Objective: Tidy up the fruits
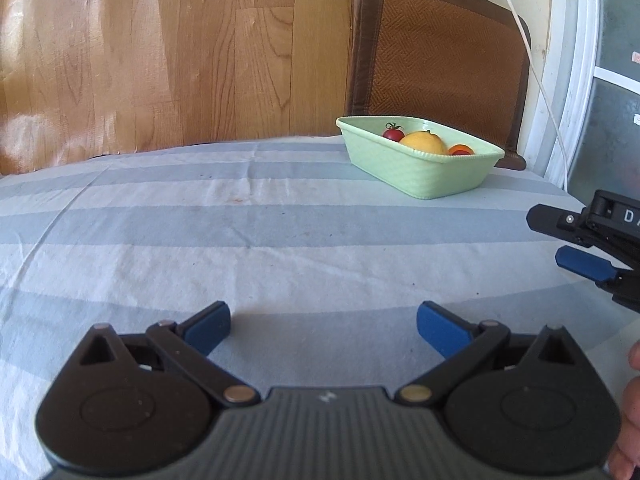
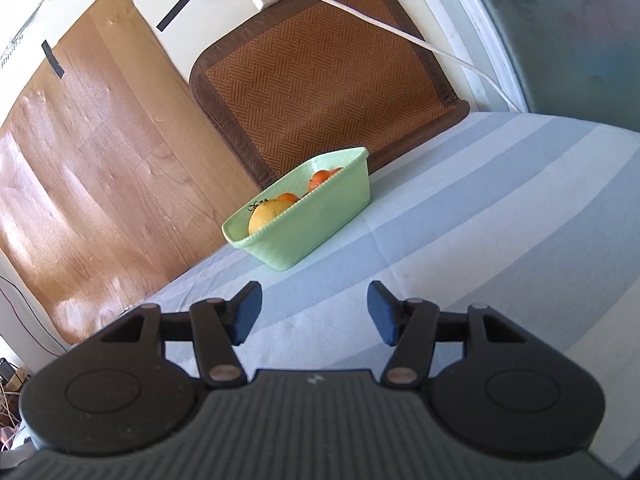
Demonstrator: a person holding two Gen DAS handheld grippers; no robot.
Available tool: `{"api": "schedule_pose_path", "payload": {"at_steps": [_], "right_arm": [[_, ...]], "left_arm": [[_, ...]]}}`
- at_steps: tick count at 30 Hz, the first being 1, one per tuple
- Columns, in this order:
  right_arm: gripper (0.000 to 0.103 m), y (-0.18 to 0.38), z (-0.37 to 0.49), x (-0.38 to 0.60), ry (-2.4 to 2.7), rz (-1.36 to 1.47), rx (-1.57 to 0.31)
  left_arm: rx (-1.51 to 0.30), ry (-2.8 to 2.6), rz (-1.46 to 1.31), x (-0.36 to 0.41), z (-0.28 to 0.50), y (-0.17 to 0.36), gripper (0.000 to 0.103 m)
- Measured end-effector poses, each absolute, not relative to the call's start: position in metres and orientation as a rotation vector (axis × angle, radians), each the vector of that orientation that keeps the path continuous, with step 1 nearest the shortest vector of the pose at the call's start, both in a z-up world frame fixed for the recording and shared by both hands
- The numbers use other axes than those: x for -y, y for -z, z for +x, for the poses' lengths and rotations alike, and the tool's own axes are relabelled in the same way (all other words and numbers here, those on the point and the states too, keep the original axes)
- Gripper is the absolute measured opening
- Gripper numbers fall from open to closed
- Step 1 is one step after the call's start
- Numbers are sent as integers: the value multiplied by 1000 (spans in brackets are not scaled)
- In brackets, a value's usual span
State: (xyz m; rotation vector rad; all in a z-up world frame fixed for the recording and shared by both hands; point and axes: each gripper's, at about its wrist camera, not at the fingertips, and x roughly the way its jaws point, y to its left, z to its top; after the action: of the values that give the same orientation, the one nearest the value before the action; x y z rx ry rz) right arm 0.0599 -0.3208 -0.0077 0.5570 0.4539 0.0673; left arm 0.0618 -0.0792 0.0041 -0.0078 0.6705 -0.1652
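Left gripper (image 1: 323, 330), right gripper (image 2: 314, 312): both spread wide, empty. Fruits in green dish (image 1: 416, 168): lemon (image 1: 422, 143) firm; tomato (image 1: 393, 133) likely soft, pinch gently mid-body.

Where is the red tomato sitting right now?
In the left wrist view the red tomato lies inside the green dish at its far left end, touching the yellow fruit beside it, far ahead of the open left tongs.

We see a blue-and-white striped tablecloth (image 1: 240, 216). Behind it a brown woven mat (image 2: 320, 80) leans on the wall, beside a wood-grain panel (image 1: 160, 48). A white cable (image 2: 380, 28) crosses the mat.
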Motion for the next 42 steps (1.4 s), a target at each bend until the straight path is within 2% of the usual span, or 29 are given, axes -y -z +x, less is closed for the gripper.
{"api": "schedule_pose_path", "payload": {"at_steps": [4, 6, 8, 36, 42], "right_arm": [[62, 7, 62, 316, -88, 525, -463], [71, 5, 60, 313, -90, 505, -455], [74, 4, 58, 311, -94, 485, -444], [82, 3, 61, 305, -133, 403, -435], [83, 3, 62, 304, -132, 399, -437]], "left_arm": [[-681, 157, 21, 83, 63, -4, 103], [-690, 147, 60, 89, 63, -3, 103], [-686, 143, 71, 90, 62, -3, 103], [-715, 189, 87, 85, 61, -7, 103], [-615, 125, 191, 98, 46, -11, 103]]}}
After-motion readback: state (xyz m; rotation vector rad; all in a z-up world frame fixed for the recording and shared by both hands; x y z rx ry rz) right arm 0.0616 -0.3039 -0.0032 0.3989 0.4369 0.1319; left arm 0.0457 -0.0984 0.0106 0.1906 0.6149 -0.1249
